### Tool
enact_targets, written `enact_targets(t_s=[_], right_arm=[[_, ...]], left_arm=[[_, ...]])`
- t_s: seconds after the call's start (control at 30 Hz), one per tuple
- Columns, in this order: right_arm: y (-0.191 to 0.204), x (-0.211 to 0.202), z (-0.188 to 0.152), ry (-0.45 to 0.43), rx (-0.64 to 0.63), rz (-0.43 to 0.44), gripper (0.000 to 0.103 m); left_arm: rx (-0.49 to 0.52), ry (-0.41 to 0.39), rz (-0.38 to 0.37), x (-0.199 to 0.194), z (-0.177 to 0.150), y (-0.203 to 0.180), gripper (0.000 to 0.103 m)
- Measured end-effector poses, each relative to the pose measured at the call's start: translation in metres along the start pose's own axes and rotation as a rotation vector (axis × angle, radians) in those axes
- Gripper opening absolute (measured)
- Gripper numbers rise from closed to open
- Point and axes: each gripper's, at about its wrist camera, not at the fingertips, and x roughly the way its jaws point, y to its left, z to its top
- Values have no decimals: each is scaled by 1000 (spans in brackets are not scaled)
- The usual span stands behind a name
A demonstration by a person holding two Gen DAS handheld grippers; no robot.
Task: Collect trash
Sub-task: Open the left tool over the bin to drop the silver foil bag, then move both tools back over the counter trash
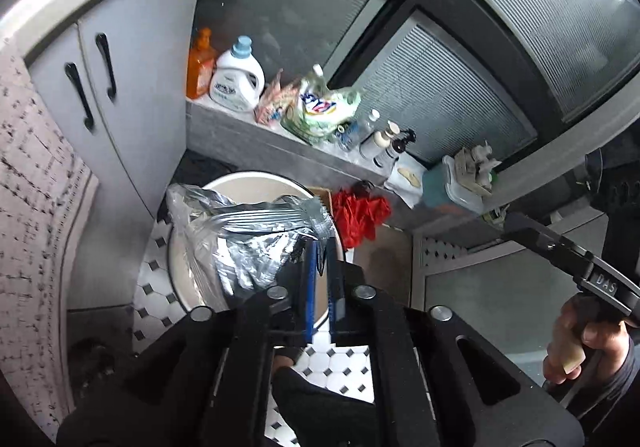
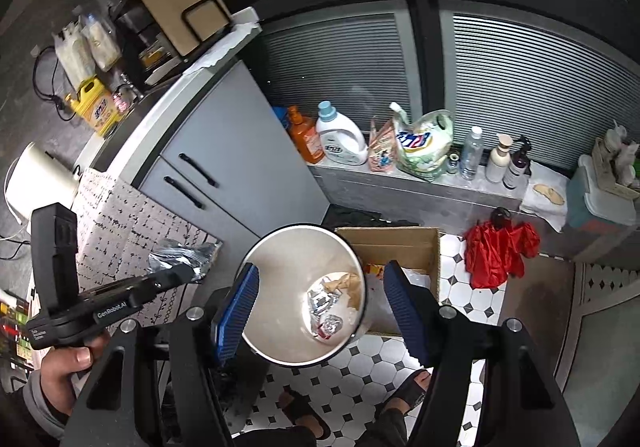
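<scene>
A crumpled silver foil bag (image 1: 240,235) hangs over the mouth of a round white bin (image 1: 248,179). My left gripper (image 1: 322,247) is shut on the bag's top right corner, its blue pads close together. In the right wrist view the same bag (image 2: 184,255) shows at the left gripper's tip (image 2: 188,273), left of the bin (image 2: 280,267). Foil wrappers and brown paper (image 2: 328,307) lie at the bin's bottom. My right gripper (image 2: 322,269) stands open above the bin, a blue pad on each side and nothing between them.
A cardboard box (image 2: 400,247) stands behind the bin, with a red cloth (image 2: 496,251) to its right. Detergent bottles (image 2: 340,139) and bags line a grey ledge (image 2: 360,183). A grey cabinet (image 2: 240,167) is on the left. A person's sandalled feet (image 2: 412,391) rest on the tiled floor.
</scene>
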Motion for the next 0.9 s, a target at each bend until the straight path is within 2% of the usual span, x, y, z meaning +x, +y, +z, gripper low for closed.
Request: enact_targets(t_s=[0.03,0.07,0.1,0.13,0.23,0.37,0.57,0.73,0.9], right_arm=[[-3,-1,1,-1,3,-3,64],[-6,-1,1,-1,7,-6,64],[-7,-1,1,-1,10,-8,64],[-8,-1,2,1,12,-9,64],[-9,2,3,8,13,-6,64],[0,9,4,19,0,12,64],[30,17,9,24,-46,56,64],[65,24,15,24,-96,98,69],[108,31,19,23,-155,151,77]], left_arm=[[-5,13,-7,5,0,-1,20],[-10,21,-9,8,0,-1,26],[-14,19,-8,9,0,-1,41],[-17,14,-8,8,0,-1,49],[-20,-1,-16,4,2,1,58],[-47,-35,-24,-12,6,13,66],[-90,-109,28,-49,9,39,74],[-125,-186,84,-90,8,64,83],[-184,-257,147,-134,-2,95,87]])
